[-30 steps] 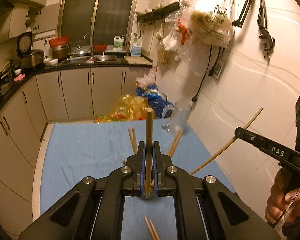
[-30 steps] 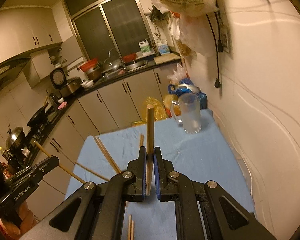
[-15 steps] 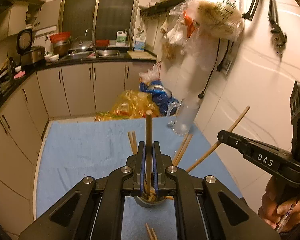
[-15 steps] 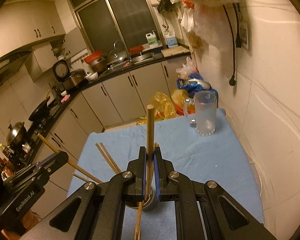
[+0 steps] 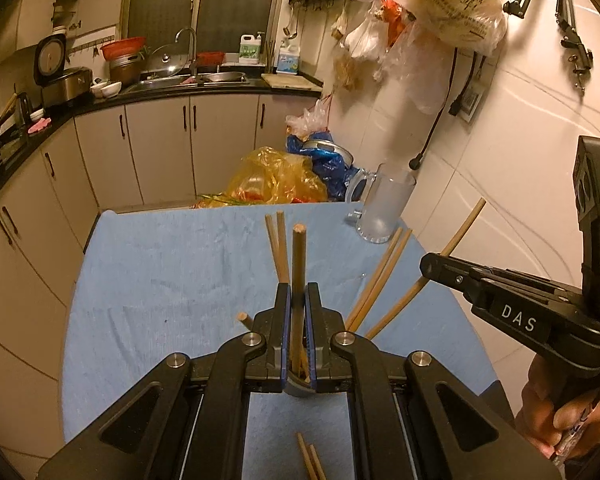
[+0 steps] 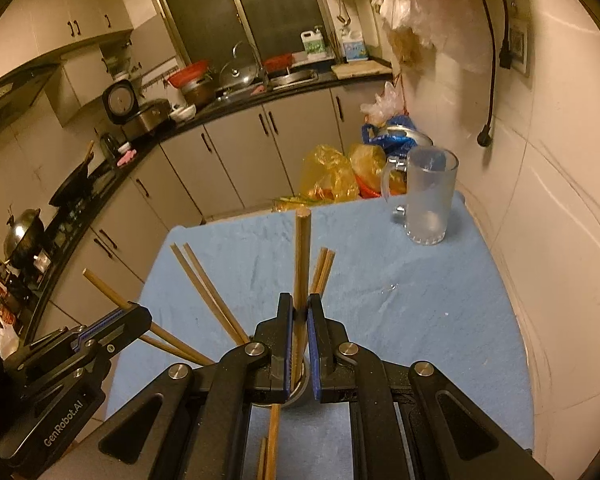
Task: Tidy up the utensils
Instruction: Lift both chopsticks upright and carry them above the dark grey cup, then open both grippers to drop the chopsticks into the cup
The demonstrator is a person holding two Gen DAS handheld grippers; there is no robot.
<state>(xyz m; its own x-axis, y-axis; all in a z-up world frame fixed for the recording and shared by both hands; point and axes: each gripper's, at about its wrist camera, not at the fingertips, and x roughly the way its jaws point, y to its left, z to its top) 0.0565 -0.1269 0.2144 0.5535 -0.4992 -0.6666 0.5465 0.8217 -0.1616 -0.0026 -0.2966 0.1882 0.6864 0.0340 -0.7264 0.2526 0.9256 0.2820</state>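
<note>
A chopstick (image 5: pixel 298 280) clamped in the left hand-held gripper (image 5: pixel 297 332) and another (image 6: pixel 302 264) in the right hand-held gripper (image 6: pixel 300 340) have dropped over the past second into the metal holder (image 6: pixel 300 384) on the blue-covered bench (image 5: pixel 172 272), joining others; two chopsticks (image 5: pixel 310 460) remain loose.

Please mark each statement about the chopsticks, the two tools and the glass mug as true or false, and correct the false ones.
1. Each tool grips one chopstick. True: left tool, right tool.
2. The glass mug lies on its side. False: it stands upright on the blue cloth.
3. Chopsticks lean out of a metal holder. True.
4. The mug holds chopsticks. False: none are in it.
5. Two chopsticks lie on the cloth. True.
</note>
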